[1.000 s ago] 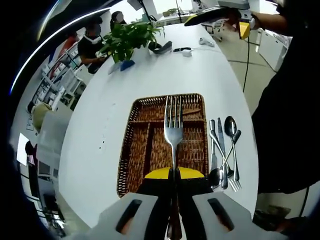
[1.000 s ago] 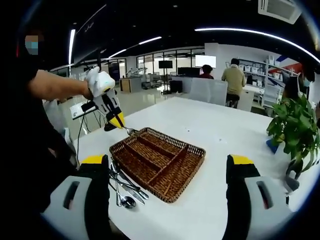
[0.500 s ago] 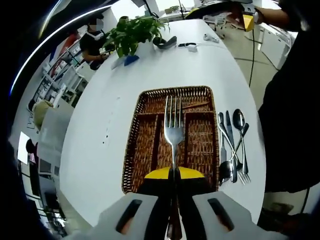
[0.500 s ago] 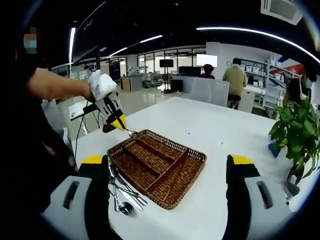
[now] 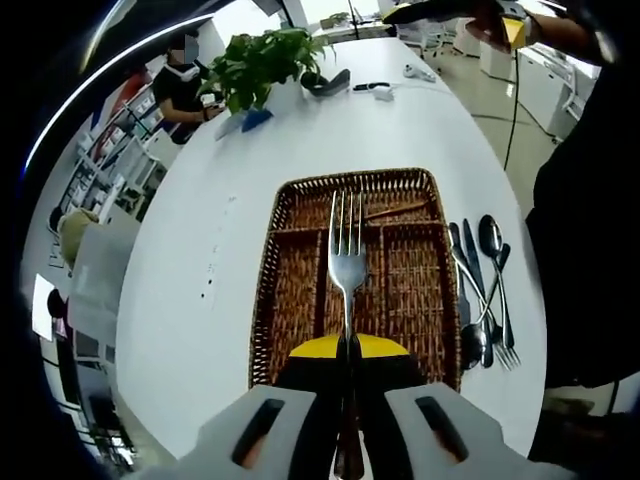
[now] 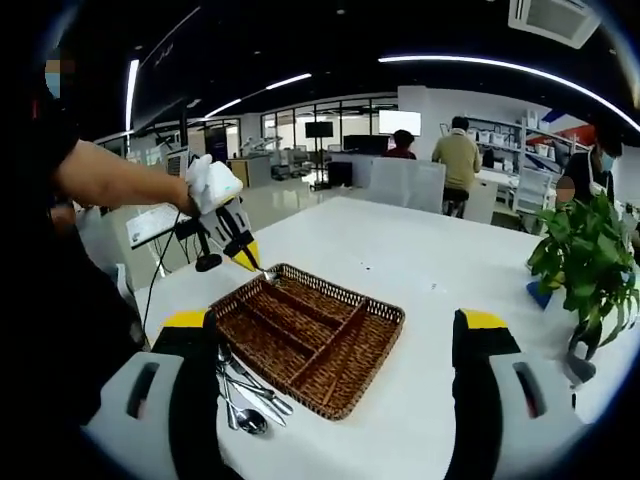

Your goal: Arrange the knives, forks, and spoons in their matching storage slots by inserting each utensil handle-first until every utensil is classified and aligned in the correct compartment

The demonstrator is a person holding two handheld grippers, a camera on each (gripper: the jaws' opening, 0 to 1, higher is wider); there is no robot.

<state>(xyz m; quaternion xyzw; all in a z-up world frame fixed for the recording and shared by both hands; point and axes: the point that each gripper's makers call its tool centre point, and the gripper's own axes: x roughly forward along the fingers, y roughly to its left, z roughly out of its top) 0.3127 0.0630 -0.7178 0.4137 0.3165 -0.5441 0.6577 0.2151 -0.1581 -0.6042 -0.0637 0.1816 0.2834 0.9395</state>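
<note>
My left claw (image 5: 347,352) grips a fork (image 5: 346,262) above the basket (image 5: 298,300); my right claw (image 6: 335,340) hangs wide, holding nothing.

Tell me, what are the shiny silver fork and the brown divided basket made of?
The shiny silver fork looks like polished metal, likely steel: it glints bright grey. The brown divided basket looks like woven wicker or rattan: its walls and floor show a matte criss-cross weave.
</note>
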